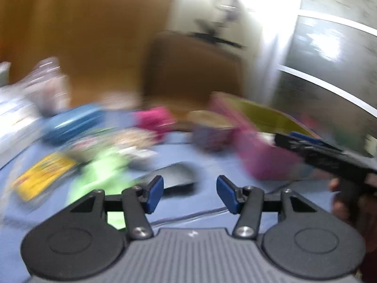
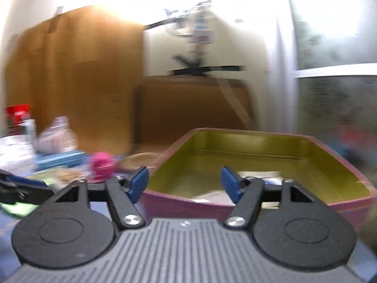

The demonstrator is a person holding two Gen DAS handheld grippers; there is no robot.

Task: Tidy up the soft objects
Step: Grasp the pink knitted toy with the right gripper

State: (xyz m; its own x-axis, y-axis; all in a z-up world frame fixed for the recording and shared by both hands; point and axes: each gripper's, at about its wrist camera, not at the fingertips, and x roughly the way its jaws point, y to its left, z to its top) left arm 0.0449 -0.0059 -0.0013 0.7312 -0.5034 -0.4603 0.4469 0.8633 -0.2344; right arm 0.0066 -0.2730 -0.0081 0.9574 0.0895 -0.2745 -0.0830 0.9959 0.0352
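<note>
Both views are motion-blurred. My left gripper [image 1: 189, 193] is open and empty above the blue tabletop [image 1: 212, 162]. Ahead of it lie a green soft item [image 1: 103, 172], a dark grey item [image 1: 169, 176], a pink soft toy [image 1: 153, 120] and a purple object [image 1: 209, 136]. My right gripper [image 2: 185, 184] is open and empty, just before the near rim of a pink bin with a yellow-green inside [image 2: 334, 158]; white items [image 2: 259, 174] lie in it. The right gripper also shows at the right of the left wrist view [image 1: 289, 139]. The pink toy also shows in the right wrist view [image 2: 102, 165].
A yellow packet [image 1: 42, 174], a blue flat case [image 1: 70, 125] and clear plastic bags [image 1: 44, 82] crowd the left of the table. Cardboard boxes [image 2: 70, 82] stand behind. A red can [image 2: 16, 118] is at far left. A frosted glass wall [image 2: 334, 70] is on the right.
</note>
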